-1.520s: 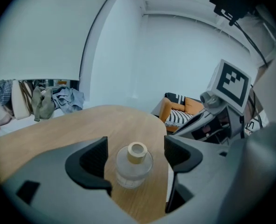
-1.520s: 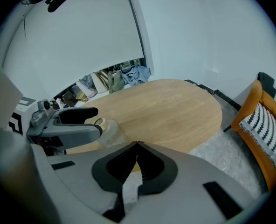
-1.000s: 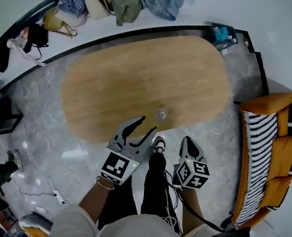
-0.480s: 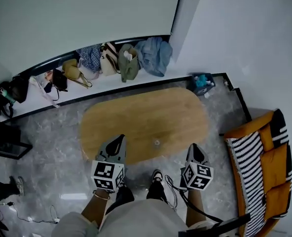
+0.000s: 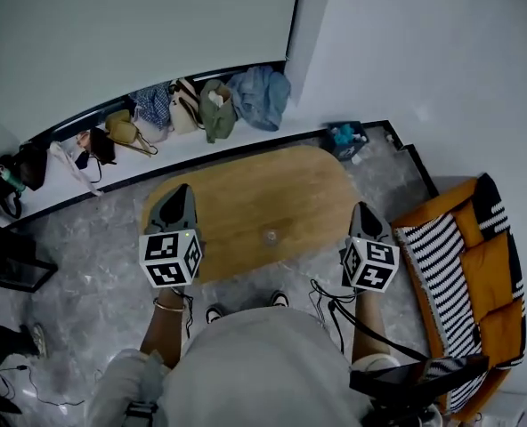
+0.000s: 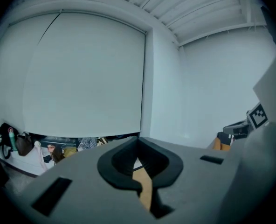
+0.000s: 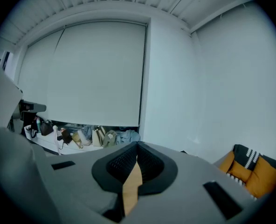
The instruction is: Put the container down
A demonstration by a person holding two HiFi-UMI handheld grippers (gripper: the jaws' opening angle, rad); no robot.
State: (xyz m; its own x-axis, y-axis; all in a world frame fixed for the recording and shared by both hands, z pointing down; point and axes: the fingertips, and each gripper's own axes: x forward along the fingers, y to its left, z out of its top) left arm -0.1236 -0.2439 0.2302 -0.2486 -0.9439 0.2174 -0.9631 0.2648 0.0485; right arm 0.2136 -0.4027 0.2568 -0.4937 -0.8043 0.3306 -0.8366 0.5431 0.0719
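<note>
A small clear container (image 5: pixel 270 236) stands alone on the oval wooden table (image 5: pixel 246 194), near its front edge. My left gripper (image 5: pixel 180 194) hangs over the table's left end, well above it, jaws shut with nothing between them. Over the right end, my right gripper (image 5: pixel 365 210) is also shut and empty. In the left gripper view the left gripper (image 6: pixel 138 141) points at the white wall, with a strip of the table (image 6: pixel 146 192) showing under the jaws. The right gripper (image 7: pixel 138 146) shows the same in the right gripper view. Neither of these two views shows the container.
An orange sofa with a striped cushion (image 5: pixel 477 265) stands at the right. Bags and clothes (image 5: pixel 201 105) lie along the ledge by the far wall, and a blue box (image 5: pixel 345 138) sits past the table's far right end. The person's feet (image 5: pixel 279 301) are at the table's front edge.
The left jaws, open beside the container a second ago, are now shut. Both grippers have risen away from the table and spread apart. The container stays on the table.
</note>
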